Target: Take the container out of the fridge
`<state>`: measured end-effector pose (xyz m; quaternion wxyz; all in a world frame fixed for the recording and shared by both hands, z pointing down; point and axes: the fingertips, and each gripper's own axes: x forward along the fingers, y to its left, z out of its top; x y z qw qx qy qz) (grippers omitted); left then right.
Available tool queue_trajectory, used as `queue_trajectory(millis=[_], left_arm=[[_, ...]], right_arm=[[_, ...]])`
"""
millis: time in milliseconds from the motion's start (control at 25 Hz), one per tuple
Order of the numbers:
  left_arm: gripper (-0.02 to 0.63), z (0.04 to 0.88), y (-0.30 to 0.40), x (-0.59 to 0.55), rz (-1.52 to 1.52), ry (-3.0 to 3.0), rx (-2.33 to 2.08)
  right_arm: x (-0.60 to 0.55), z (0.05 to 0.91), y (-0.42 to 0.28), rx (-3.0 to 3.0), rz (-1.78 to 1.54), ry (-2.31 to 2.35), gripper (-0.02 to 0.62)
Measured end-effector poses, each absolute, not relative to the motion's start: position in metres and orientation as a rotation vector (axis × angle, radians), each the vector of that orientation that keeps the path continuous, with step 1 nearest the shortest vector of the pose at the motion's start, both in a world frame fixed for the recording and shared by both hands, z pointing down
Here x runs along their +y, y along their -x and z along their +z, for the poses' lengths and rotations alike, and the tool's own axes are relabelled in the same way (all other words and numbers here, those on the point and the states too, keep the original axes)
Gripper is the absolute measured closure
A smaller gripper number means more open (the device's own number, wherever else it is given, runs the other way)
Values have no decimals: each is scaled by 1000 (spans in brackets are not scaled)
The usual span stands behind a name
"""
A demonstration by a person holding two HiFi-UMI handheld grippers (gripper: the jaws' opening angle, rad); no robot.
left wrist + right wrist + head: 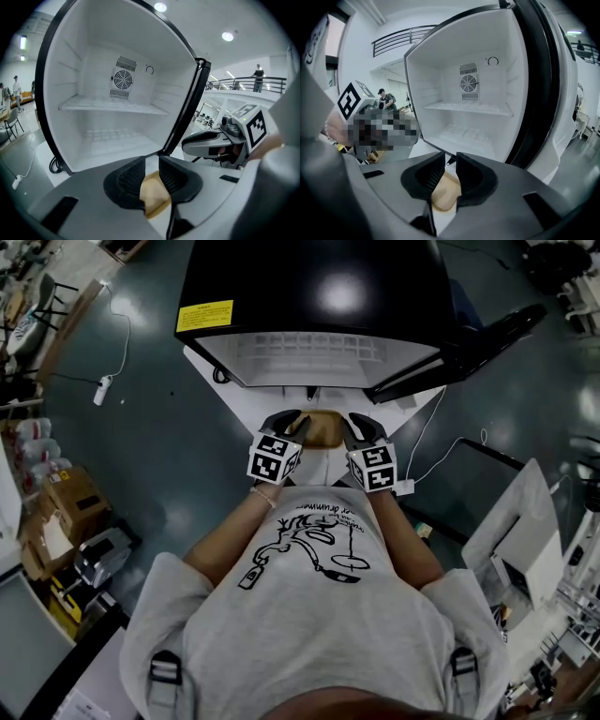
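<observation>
A tan, shallow container (320, 430) hangs in the air in front of the open black fridge (309, 287), just before my chest. My left gripper (293, 422) is shut on its left rim, my right gripper (353, 425) on its right rim. In the left gripper view the container's edge (155, 196) sits pinched between the ribbed pads of the left gripper (151, 171). In the right gripper view the rim (445, 194) shows clamped the same way in the right gripper (450, 171). The fridge's white inside (112, 107) shows only bare shelves.
The fridge door (473, 338) stands open to the right. The fridge rests on a white base (230, 395). A power strip (101, 390) and cables lie on the floor at left, near cardboard boxes (70, 498). A white table (520, 521) is at right.
</observation>
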<state>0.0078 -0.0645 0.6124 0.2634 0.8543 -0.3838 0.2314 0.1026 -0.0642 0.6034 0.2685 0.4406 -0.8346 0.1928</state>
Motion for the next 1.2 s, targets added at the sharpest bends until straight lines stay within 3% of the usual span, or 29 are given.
queue_trajectory(millis=[1200], left_arm=[[540,435,-13,-73,270,-2637,-1074]], right_arm=[[-65,426,-70,-2587,335,-1210,522]])
